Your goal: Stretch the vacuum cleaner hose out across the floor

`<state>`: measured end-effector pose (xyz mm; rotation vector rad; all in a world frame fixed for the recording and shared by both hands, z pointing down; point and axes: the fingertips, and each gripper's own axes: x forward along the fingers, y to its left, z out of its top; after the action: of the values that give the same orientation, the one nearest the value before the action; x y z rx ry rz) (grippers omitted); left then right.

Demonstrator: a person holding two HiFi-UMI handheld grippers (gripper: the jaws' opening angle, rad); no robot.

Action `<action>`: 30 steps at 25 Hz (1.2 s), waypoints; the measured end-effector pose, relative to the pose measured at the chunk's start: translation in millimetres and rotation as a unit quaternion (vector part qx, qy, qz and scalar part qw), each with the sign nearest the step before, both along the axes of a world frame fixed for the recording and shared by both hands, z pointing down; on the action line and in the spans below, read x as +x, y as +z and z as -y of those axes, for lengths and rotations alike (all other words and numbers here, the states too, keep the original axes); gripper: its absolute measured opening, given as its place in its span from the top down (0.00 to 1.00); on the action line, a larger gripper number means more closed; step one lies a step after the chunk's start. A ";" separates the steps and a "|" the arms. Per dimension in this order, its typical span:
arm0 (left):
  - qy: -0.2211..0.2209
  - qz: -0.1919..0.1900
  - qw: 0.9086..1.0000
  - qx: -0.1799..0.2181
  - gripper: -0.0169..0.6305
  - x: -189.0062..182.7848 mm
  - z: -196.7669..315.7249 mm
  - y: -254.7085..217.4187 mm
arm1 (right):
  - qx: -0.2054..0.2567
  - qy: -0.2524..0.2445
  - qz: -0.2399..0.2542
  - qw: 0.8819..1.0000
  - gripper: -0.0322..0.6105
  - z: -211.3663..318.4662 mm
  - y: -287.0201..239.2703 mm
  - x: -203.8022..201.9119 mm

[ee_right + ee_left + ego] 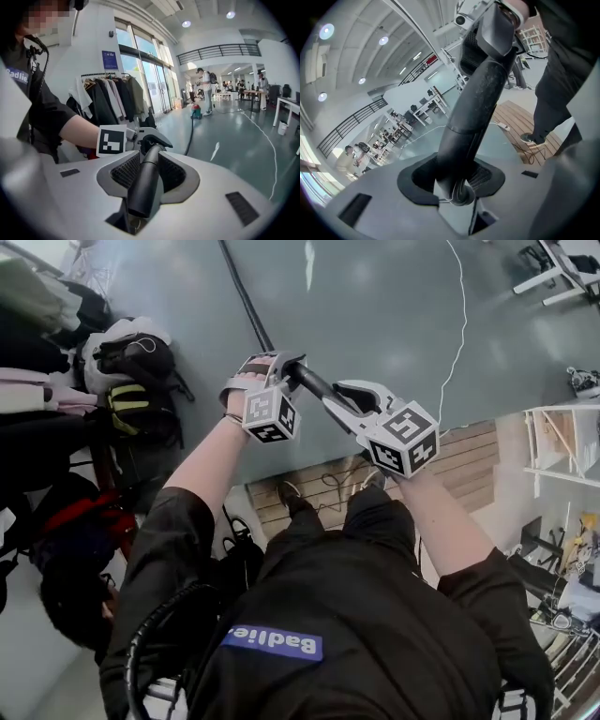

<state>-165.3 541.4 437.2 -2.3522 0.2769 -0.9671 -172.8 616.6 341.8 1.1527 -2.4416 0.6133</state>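
Near end, over floor point(394, 315): left hand-held gripper point(284, 367) and right hand-held gripper point(349, 401) both clamp the wand point(314, 384).
Hose point(246, 298): draw it back steadily, low, avoiding kinks.

Both forearms reach forward.
Left hand-held gripper point(282, 365) and right hand-held gripper point(349, 405), just beside it, both clamp the hose tube point(314, 385).

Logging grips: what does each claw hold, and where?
Both hold the hose by its rigid end tube: left claw hose-side, right claw toward the free end.
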 end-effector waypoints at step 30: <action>-0.037 0.234 0.962 -0.134 0.69 48.6 -89.3 312.0 | -0.253 -0.029 0.058 0.965 0.71 -97.2 353.6 127.4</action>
<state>-116.7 630.7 749.2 -2.2655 0.0481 -1.6461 -45.4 713.8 695.4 0.8513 -2.2024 1.2251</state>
